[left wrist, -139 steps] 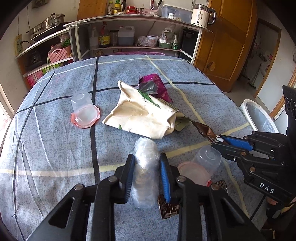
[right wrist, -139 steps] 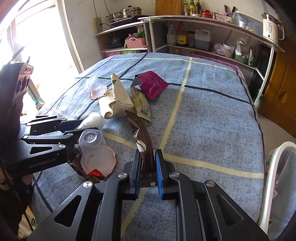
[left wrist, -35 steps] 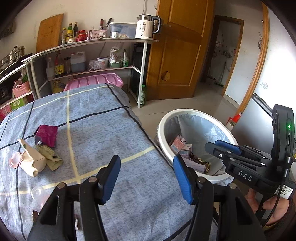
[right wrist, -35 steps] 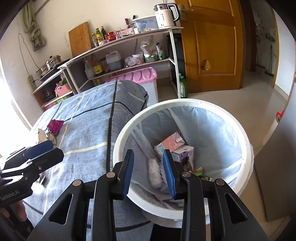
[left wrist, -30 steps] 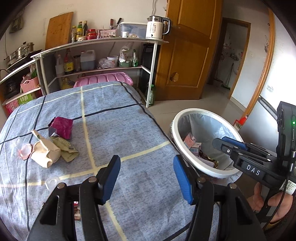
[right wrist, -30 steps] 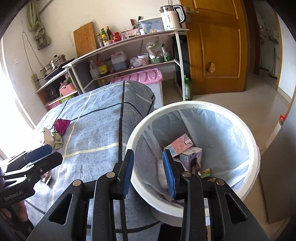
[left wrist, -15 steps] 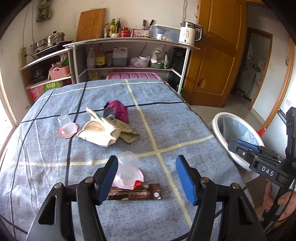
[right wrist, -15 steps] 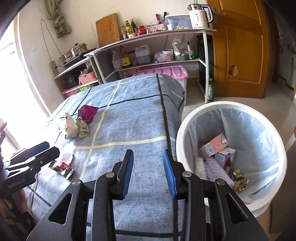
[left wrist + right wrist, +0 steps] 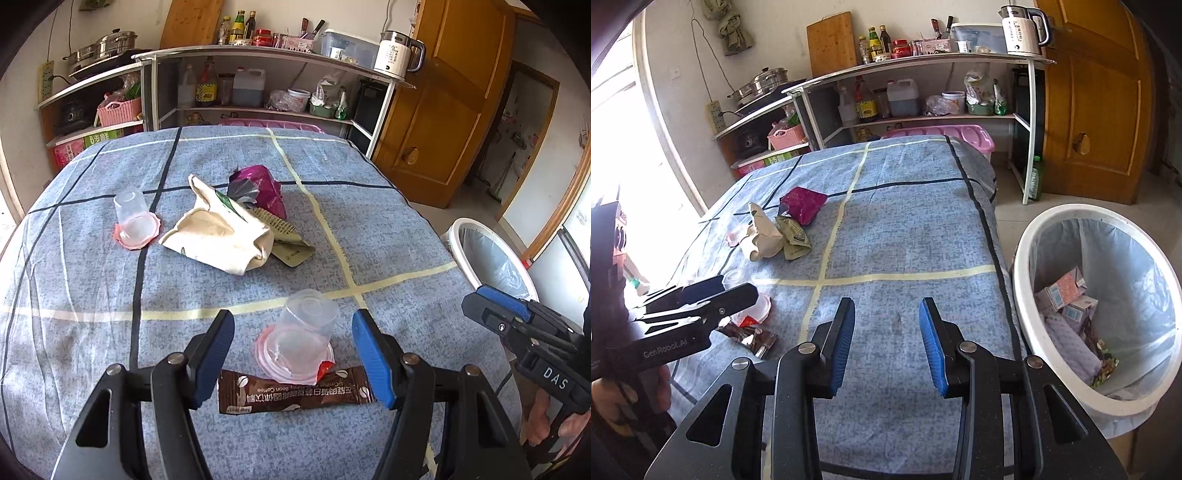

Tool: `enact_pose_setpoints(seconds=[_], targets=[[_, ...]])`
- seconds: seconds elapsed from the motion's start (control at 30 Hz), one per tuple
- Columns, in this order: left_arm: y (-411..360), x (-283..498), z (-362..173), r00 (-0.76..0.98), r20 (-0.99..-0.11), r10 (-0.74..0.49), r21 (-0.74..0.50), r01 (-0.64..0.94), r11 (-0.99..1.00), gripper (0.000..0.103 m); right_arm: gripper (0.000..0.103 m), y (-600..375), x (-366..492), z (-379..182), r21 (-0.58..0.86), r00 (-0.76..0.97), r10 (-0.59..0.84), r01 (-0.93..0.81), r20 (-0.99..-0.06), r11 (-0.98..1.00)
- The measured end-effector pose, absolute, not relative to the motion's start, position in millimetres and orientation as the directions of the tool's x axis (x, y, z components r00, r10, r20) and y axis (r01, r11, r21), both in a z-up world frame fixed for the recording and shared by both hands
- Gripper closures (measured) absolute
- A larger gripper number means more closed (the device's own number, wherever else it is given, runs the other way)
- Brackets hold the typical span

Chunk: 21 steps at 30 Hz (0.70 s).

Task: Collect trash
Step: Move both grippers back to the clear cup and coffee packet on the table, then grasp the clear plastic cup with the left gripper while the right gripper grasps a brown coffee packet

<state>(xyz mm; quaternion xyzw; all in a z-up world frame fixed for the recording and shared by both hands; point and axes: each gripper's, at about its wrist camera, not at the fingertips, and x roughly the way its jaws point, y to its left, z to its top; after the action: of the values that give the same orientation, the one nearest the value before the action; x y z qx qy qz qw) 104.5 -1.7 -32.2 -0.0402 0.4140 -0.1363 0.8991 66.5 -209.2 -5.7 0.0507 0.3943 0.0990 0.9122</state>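
My left gripper (image 9: 293,332) is open and empty, its jaws on either side of an upturned clear plastic cup (image 9: 304,326) that stands on a pink lid. A brown coffee sachet (image 9: 293,393) lies flat just in front of the cup. Further off lie a cream paper bag (image 9: 221,236), an olive wrapper (image 9: 291,249), a magenta wrapper (image 9: 266,188) and a second clear cup (image 9: 131,214). My right gripper (image 9: 886,325) is open and empty over the table's right side. The white trash bin (image 9: 1067,218) stands on the floor to its right and holds cartons.
The table wears a blue checked cloth (image 9: 369,229). Metal shelves (image 9: 258,51) with bottles, a kettle and pots stand behind it. A wooden door (image 9: 443,103) is at the right. The bin also shows in the left wrist view (image 9: 476,230).
Both grippers swung away from the bin and back over the table. The left one came down close around the near cup. The right gripper's jaws opened wider.
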Motion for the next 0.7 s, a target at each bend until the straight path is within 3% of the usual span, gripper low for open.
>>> enact_pose_setpoints(seconds=[0.17, 0.3, 0.37, 0.7], targets=[[-4.4, 107.5, -34.2, 0.625, -0.730, -0.278, -0.181, 0.216, 0.960, 0.038, 0.066, -202.2, 69.0, -6.6, 0.164, 0.666, 0.218, -0.145, -0.713, 0.976], [0.7, 109.0, -35.9, 0.619, -0.736, -0.272, -0.177, 0.213, 0.961, 0.061, 0.066, -196.1, 72.0, -8.7, 0.169, 0.657, 0.228, -0.153, -0.718, 0.974], [5.1, 108.4, -36.4, 0.619, -0.741, -0.261, -0.167, 0.206, 0.964, 0.068, 0.066, -192.0, 72.1, -10.1, 0.168, 0.654, 0.236, -0.166, -0.719, 0.972], [48.0, 96.4, -30.5, 0.662, -0.722, -0.201, -0.151, 0.132, 0.980, 0.069, 0.066, -155.8, 75.7, -18.8, 0.197, 0.590, 0.346, -0.303, -0.729, 0.932]])
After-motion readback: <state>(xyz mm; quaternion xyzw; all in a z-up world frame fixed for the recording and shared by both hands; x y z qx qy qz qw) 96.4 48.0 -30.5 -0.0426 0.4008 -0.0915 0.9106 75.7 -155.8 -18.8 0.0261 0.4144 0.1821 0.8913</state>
